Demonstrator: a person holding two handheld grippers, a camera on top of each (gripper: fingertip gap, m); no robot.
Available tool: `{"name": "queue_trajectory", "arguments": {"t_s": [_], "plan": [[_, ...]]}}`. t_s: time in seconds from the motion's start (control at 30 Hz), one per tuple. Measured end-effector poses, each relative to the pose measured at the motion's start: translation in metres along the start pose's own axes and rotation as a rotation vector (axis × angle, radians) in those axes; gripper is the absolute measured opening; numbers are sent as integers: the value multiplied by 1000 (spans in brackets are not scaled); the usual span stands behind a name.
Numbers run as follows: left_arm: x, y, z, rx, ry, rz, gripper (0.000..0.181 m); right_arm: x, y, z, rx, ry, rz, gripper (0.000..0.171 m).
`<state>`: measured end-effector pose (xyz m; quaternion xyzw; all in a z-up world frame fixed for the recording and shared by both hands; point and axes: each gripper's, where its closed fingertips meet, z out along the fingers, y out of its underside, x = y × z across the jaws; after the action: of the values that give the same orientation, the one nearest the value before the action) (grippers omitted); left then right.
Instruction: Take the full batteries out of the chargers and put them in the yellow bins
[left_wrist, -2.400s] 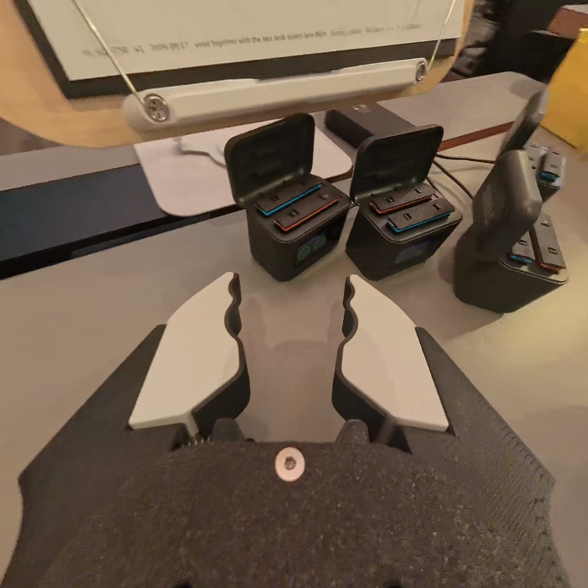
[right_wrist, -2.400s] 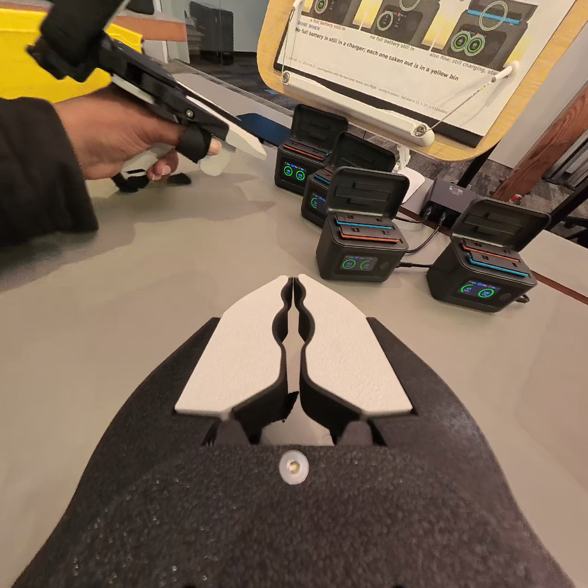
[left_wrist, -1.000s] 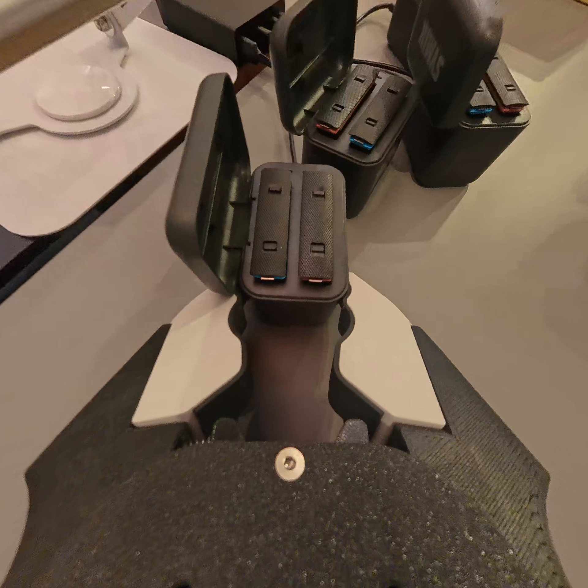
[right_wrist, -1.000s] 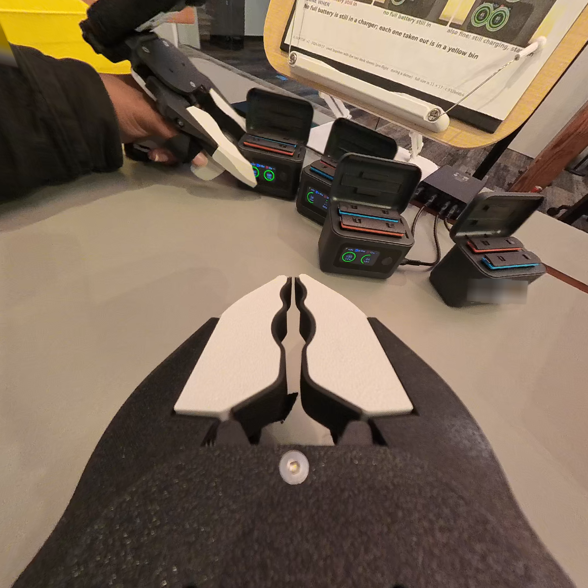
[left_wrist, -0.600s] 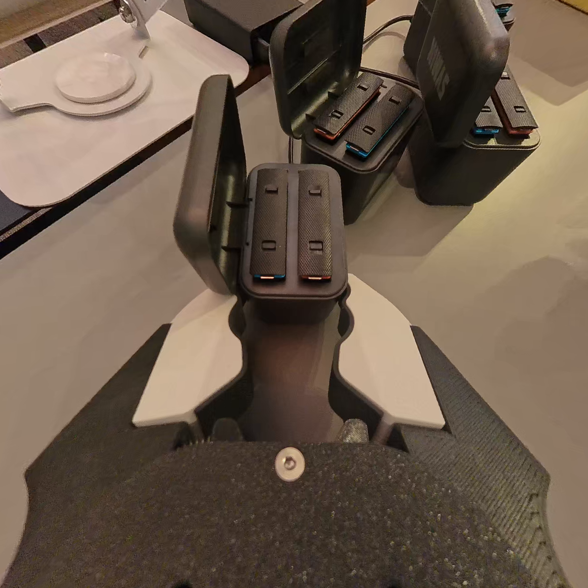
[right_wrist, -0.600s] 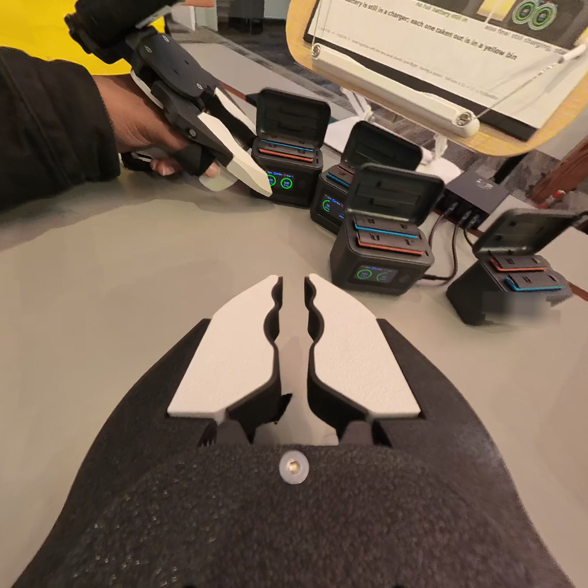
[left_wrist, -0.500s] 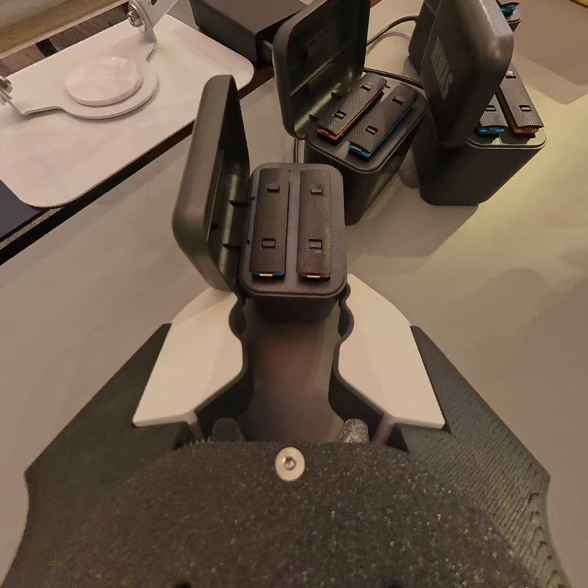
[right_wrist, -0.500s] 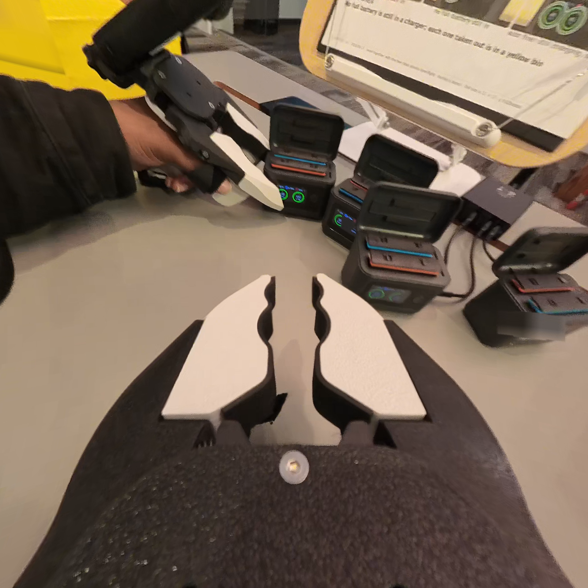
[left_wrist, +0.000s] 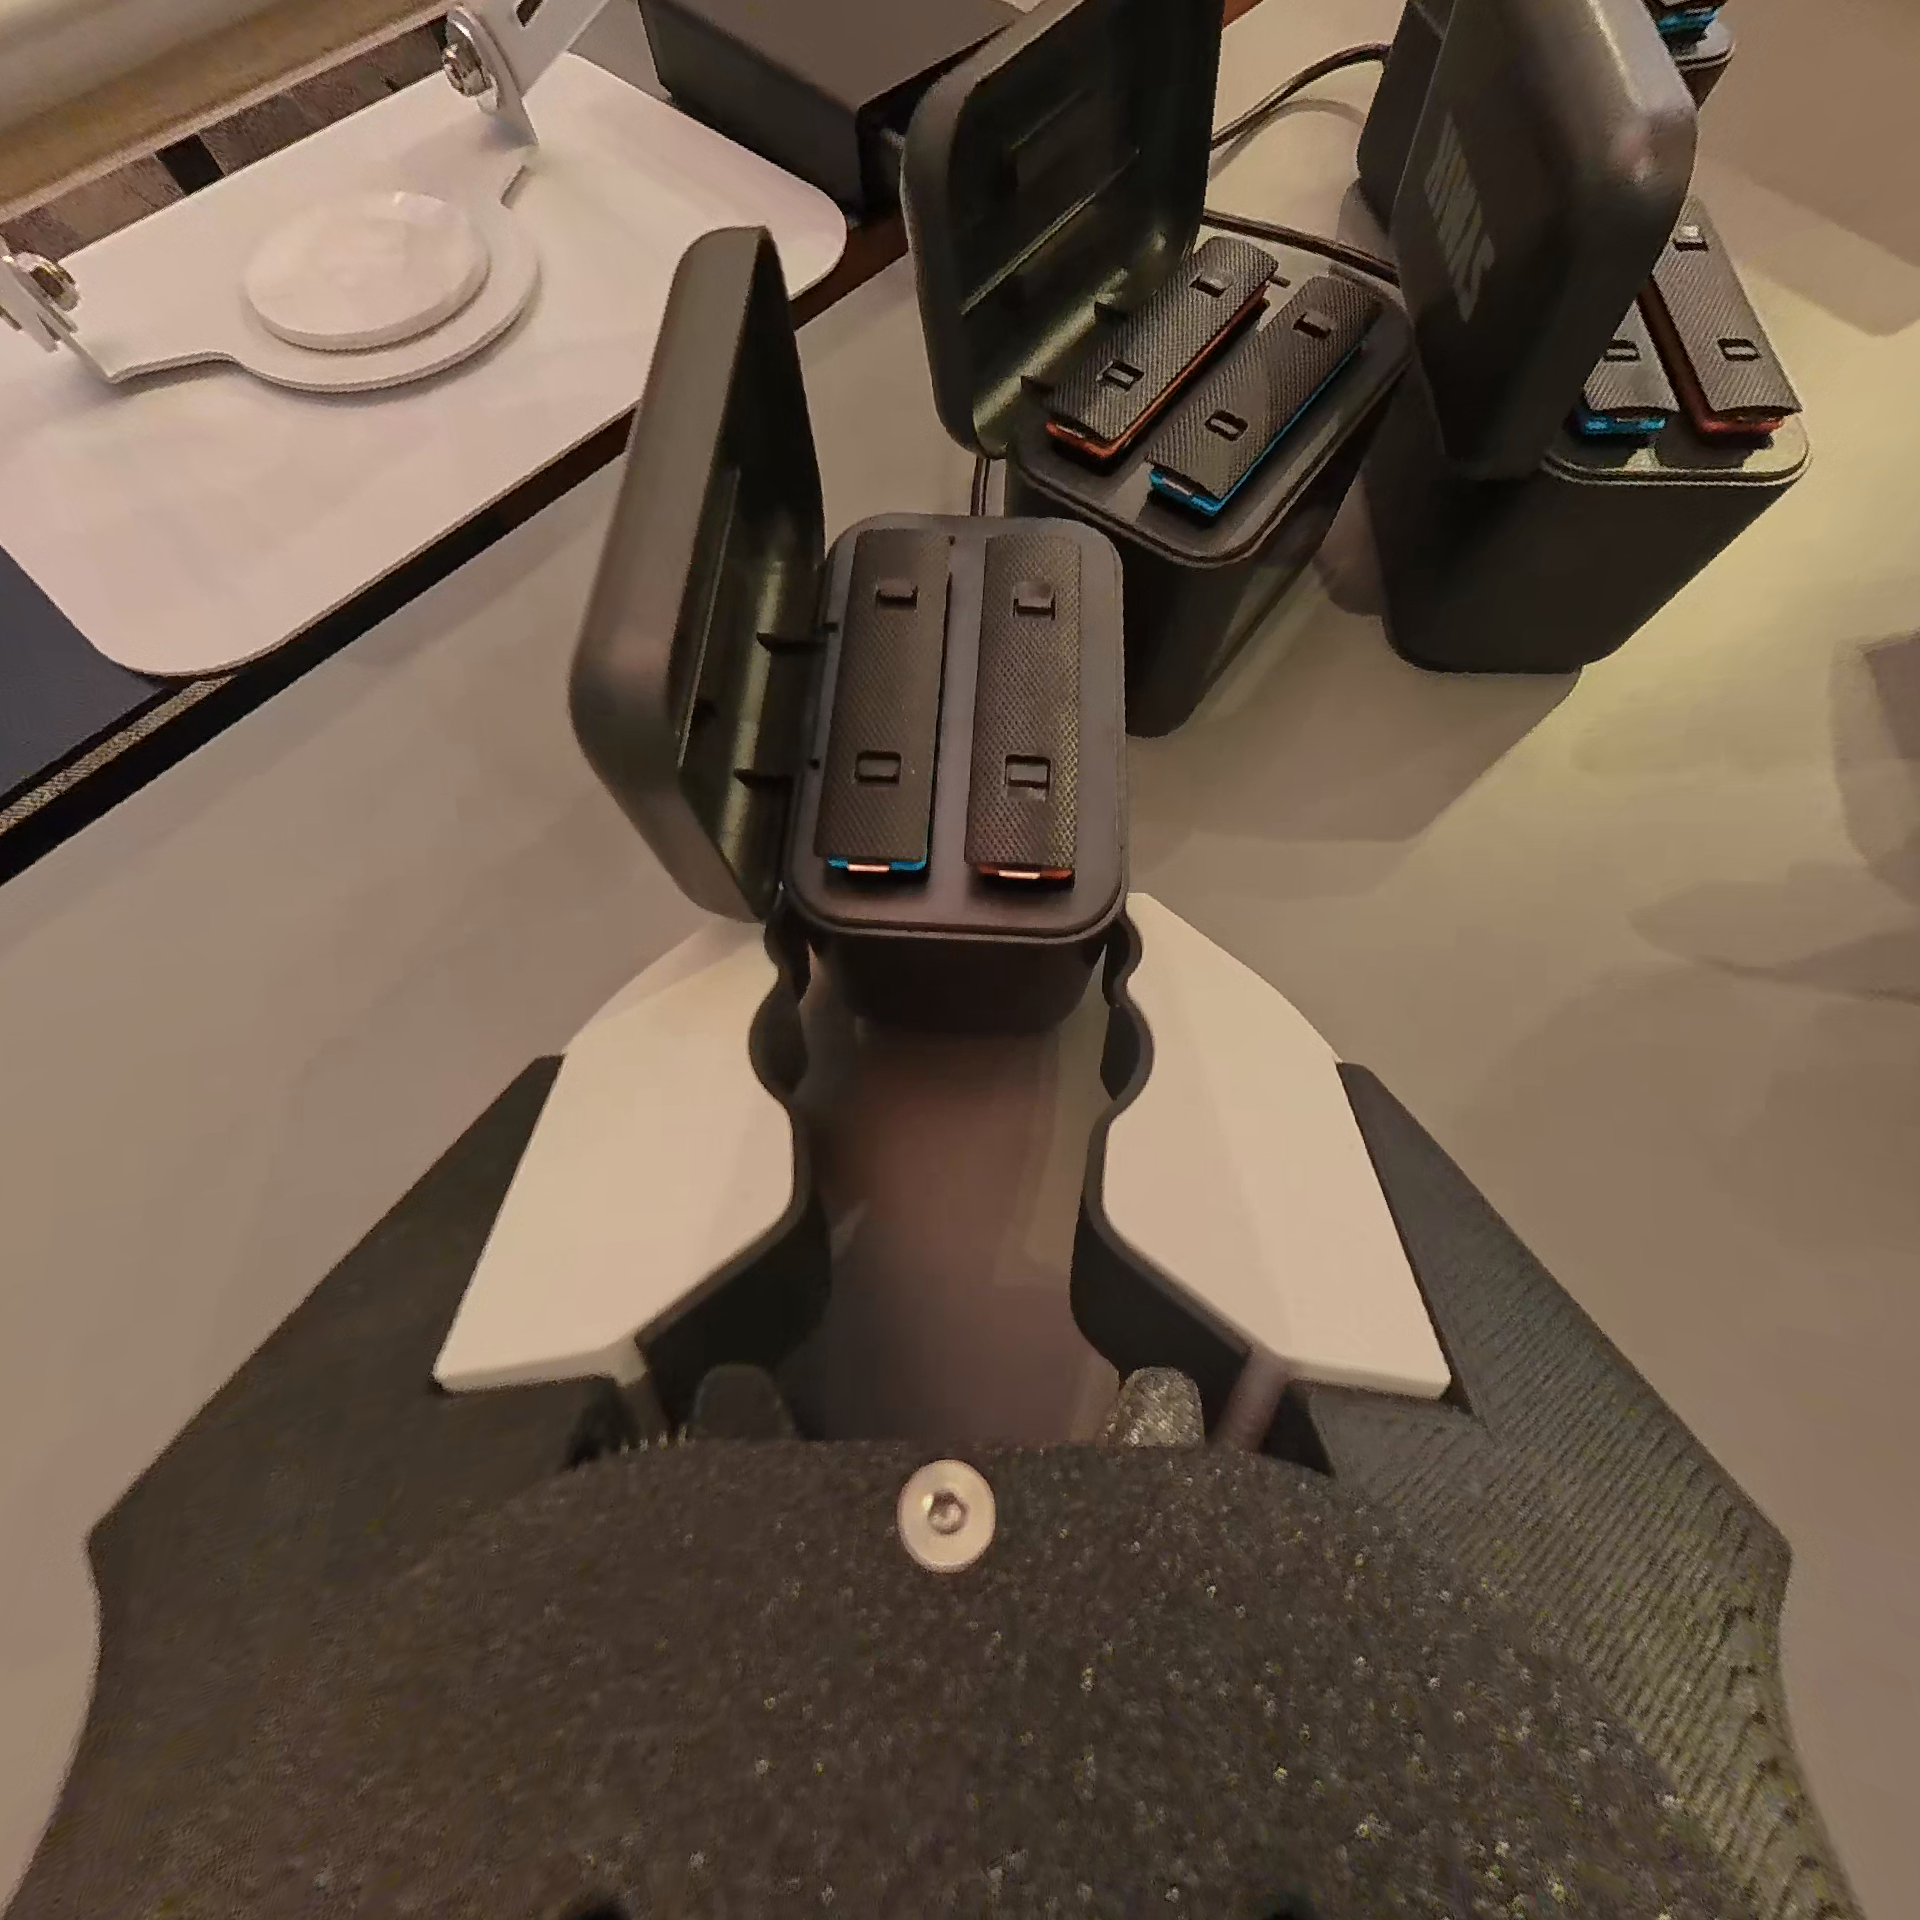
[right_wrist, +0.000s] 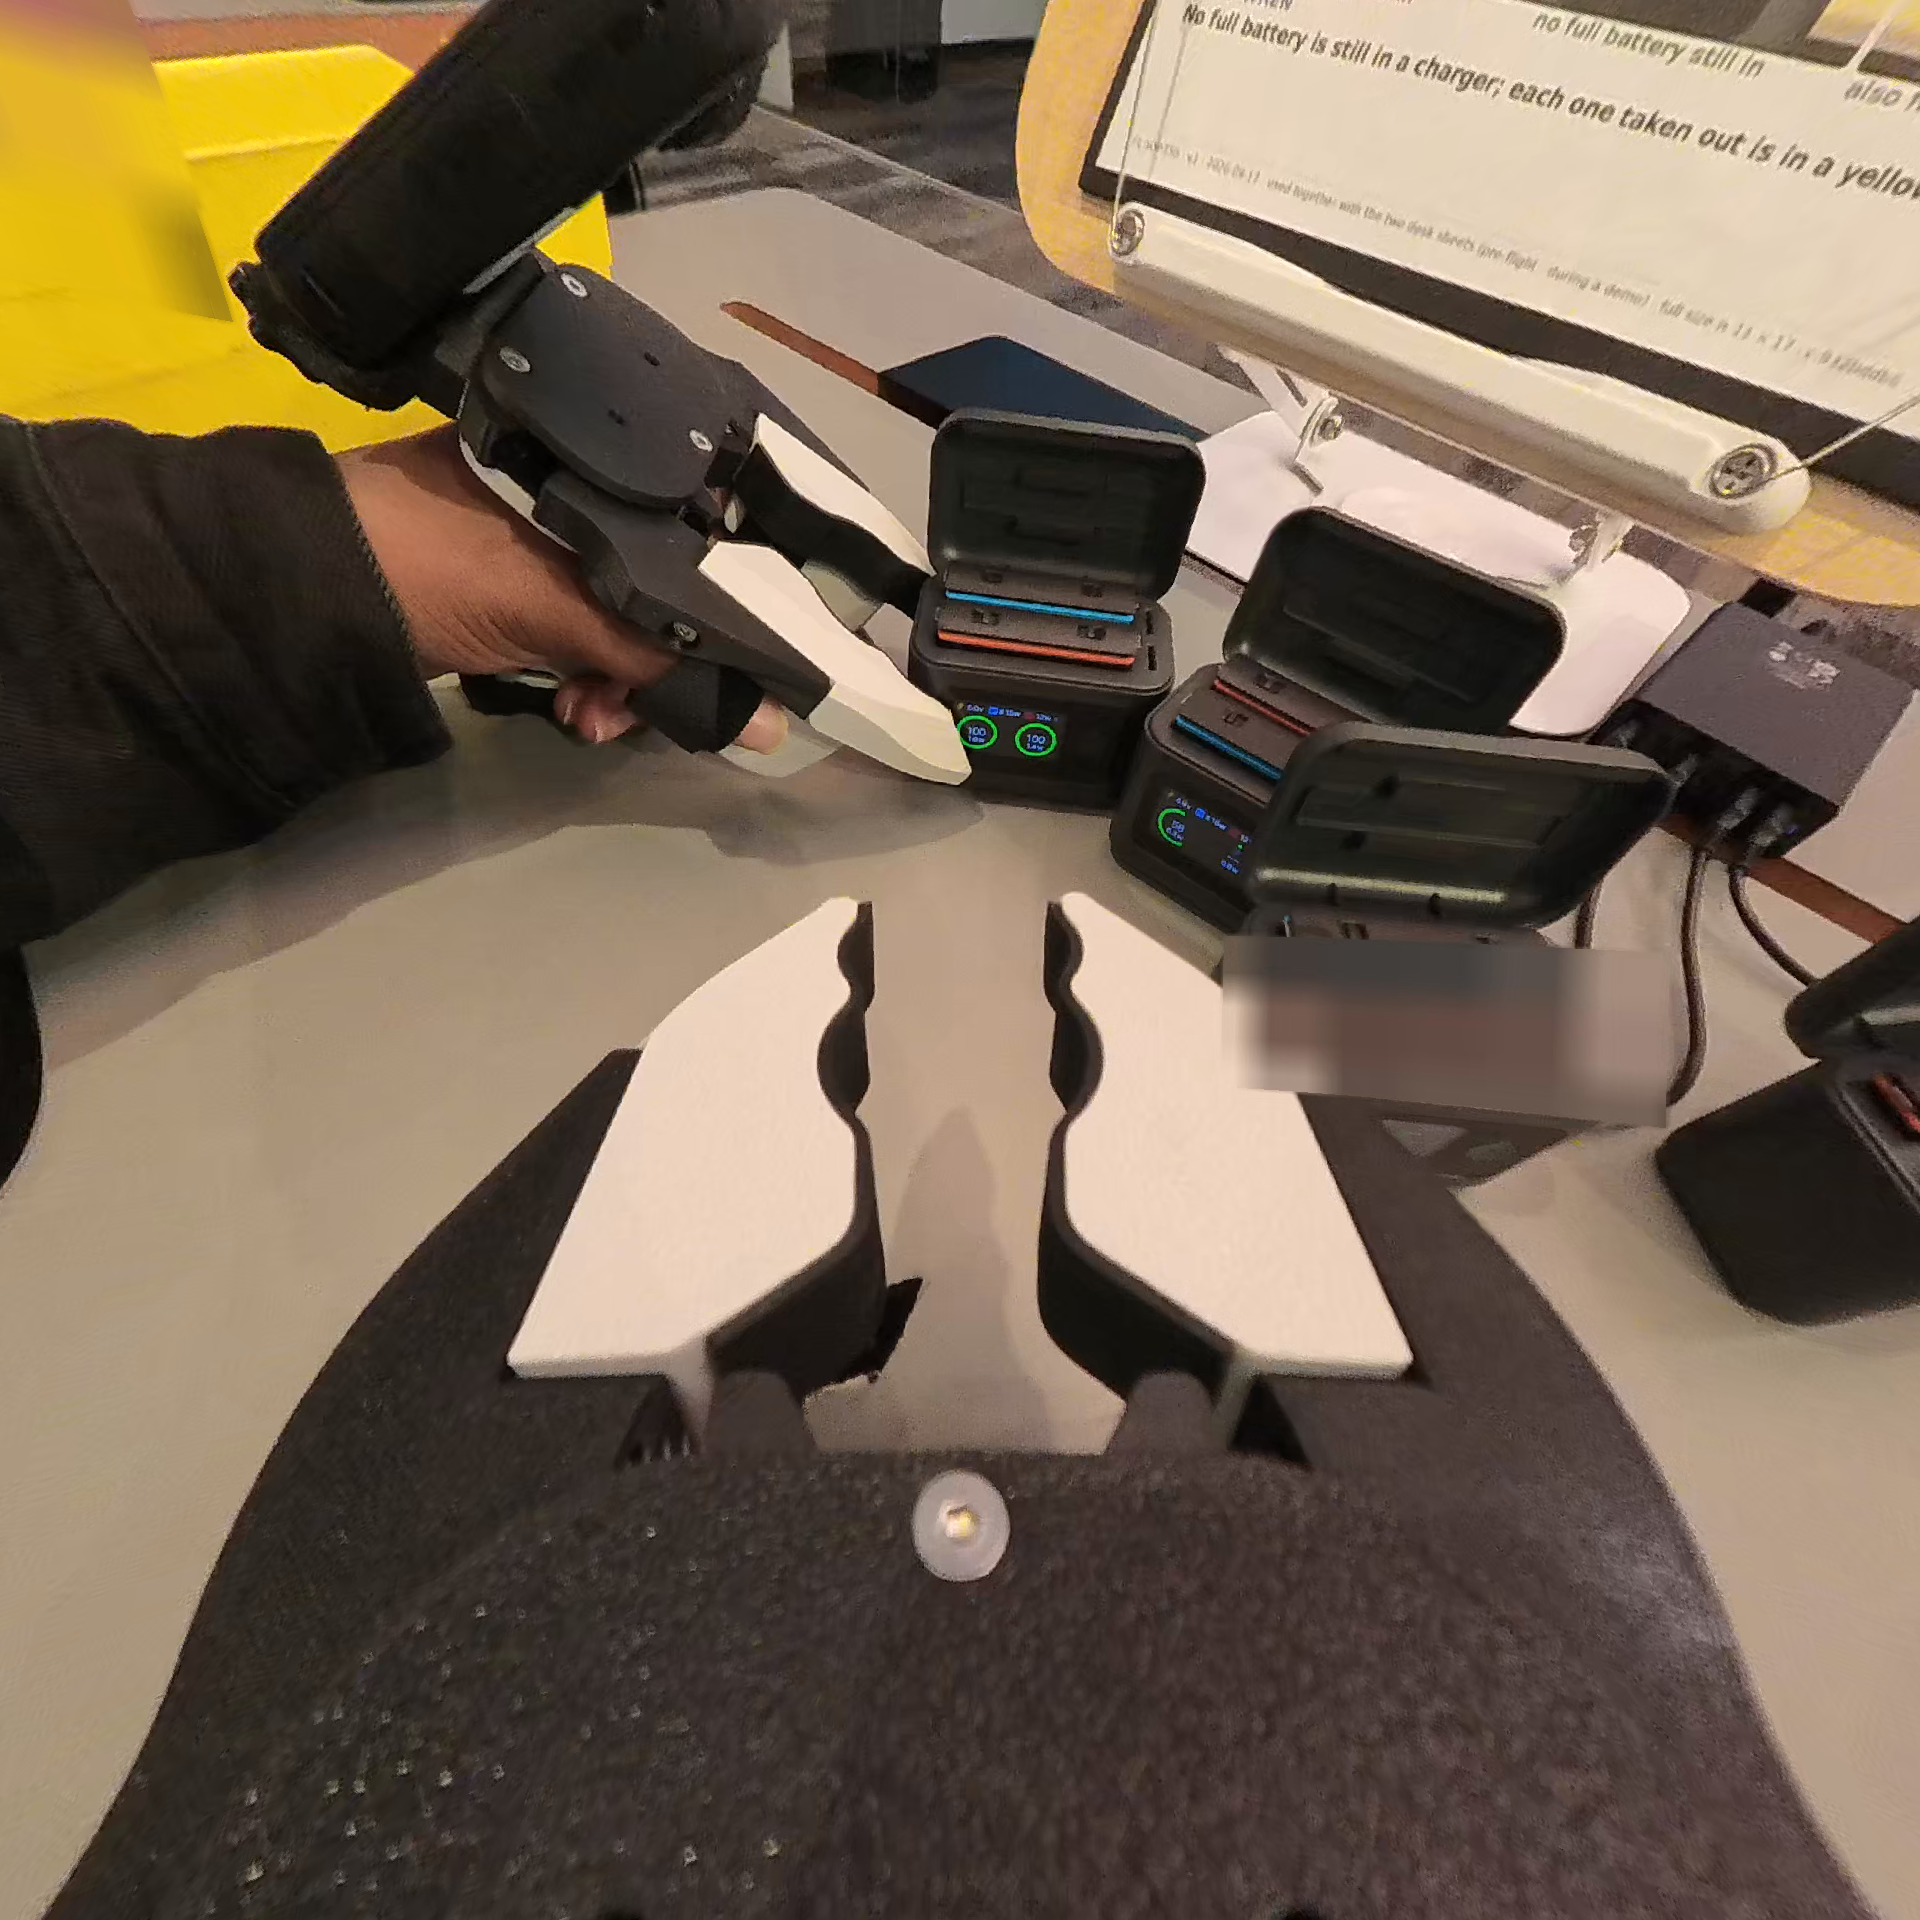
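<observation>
Bracing the nearest charger (left_wrist: 961, 925) on the table (left_wrist: 312, 1039), my left gripper (left_wrist: 954, 940) clamps its body; both batteries seated. My right gripper (right_wrist: 956, 920) hovers released, empty.

The left gripper (left_wrist: 956, 935) is showing smooth matt white plastic finger plates on a rough, grainy black body with a shiny metal screw (left_wrist: 944, 1513), and the right gripper (right_wrist: 956, 914) is looking the same. The nearest charger (left_wrist: 961, 748) is looking like matt dark plastic, its two batteries (left_wrist: 951, 717) wearing a fine dimpled texture. The table (left_wrist: 312, 1039) is appearing smooth and matt grey, while the yellow bin (right_wrist: 208, 229) is looking like smooth plastic.
</observation>
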<state>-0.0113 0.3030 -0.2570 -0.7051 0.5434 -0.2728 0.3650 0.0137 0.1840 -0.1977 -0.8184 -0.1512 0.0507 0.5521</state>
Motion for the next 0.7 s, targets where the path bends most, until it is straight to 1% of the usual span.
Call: {"name": "queue_trajectory", "arguments": {"t_s": [0.3,0.47,0.6,0.63,0.7], "plan": [[20,-6,9,-6,49,31,55,18,2,7,-26,51,-4,31],[29,-9,13,-9,58,37,55,26,-20,21,-37,84,18,36],[29,-10,13,-2,59,31,55,26,-31,48,-130,104,41,48],[29,-10,13,-2,60,31,55,24,-30,56,-163,103,51,54],[29,-10,13,1,62,30,55,23,-28,71,-214,132,58,73]]}}
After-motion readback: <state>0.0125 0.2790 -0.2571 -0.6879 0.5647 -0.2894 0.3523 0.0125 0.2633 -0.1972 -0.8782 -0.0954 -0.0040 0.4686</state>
